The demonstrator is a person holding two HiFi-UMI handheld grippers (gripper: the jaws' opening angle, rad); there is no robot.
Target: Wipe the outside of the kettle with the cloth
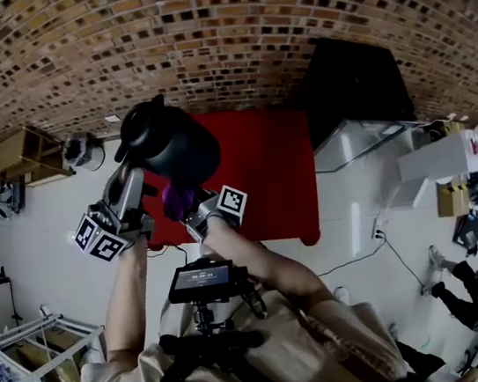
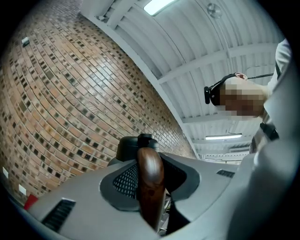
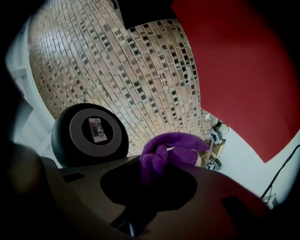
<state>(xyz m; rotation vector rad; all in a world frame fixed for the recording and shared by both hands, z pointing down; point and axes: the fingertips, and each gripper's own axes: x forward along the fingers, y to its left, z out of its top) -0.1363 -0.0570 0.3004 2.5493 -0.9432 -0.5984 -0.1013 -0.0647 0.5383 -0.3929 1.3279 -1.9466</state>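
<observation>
I hold a black kettle (image 1: pixel 167 143) in the air over the red table (image 1: pixel 268 177). My left gripper (image 1: pixel 133 176) is shut on the kettle's brown wooden handle (image 2: pixel 150 180), with the black lid (image 2: pixel 136 144) just beyond the jaws. My right gripper (image 1: pixel 187 213) is shut on a bunched purple cloth (image 1: pixel 176 198), just below the kettle's body. In the right gripper view the cloth (image 3: pixel 168 152) sticks out of the jaws. To its left there, the kettle's round underside (image 3: pixel 90 133) with a white label shows, apart from the cloth.
A brick wall (image 1: pixel 215 29) runs behind the table. A black cabinet (image 1: pixel 354 79) stands right of the table, a wooden shelf (image 1: pixel 27 155) at the left. A white rack (image 1: pixel 24 360) is at lower left. A cable (image 1: pixel 364 256) lies on the floor, and a person (image 1: pixel 469 302) sits at lower right.
</observation>
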